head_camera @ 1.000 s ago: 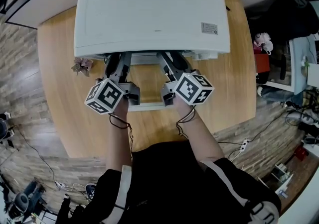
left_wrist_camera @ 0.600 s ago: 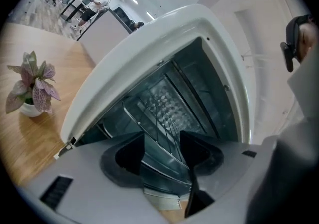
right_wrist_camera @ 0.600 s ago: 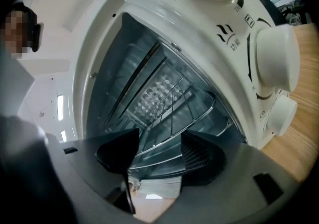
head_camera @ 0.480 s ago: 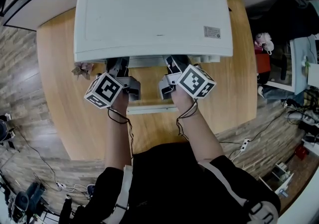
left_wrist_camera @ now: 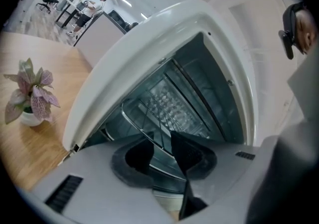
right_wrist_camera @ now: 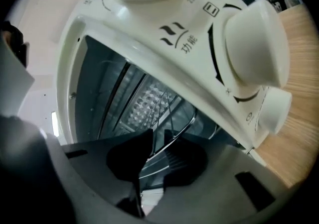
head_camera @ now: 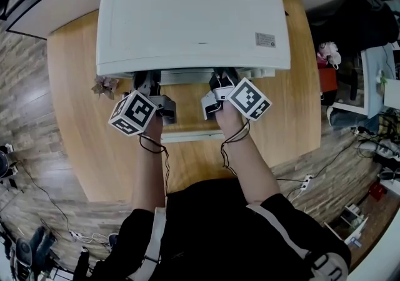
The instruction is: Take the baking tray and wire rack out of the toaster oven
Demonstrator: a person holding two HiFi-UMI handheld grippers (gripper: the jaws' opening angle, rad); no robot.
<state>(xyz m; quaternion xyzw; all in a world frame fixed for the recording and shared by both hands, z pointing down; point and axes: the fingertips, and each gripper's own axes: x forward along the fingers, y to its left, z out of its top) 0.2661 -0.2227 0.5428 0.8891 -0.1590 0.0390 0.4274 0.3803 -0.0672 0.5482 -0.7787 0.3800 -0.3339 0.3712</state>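
Both left tool (left_wrist_camera: 161, 136) and right tool (right_wrist_camera: 158, 133) pinch half-hidden wire rack (left_wrist_camera: 131, 121).

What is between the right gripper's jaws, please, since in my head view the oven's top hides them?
Observer: In the right gripper view, the right gripper has its jaws nearly together on the front wire of the rack.
Operator: Thank you. And the left one?
Observer: The left gripper has that wire between its jaws too, with a wider gap; I cannot tell whether they press it.
Operator: Is the rack out yet?
Observer: No, most of it lies inside the oven.
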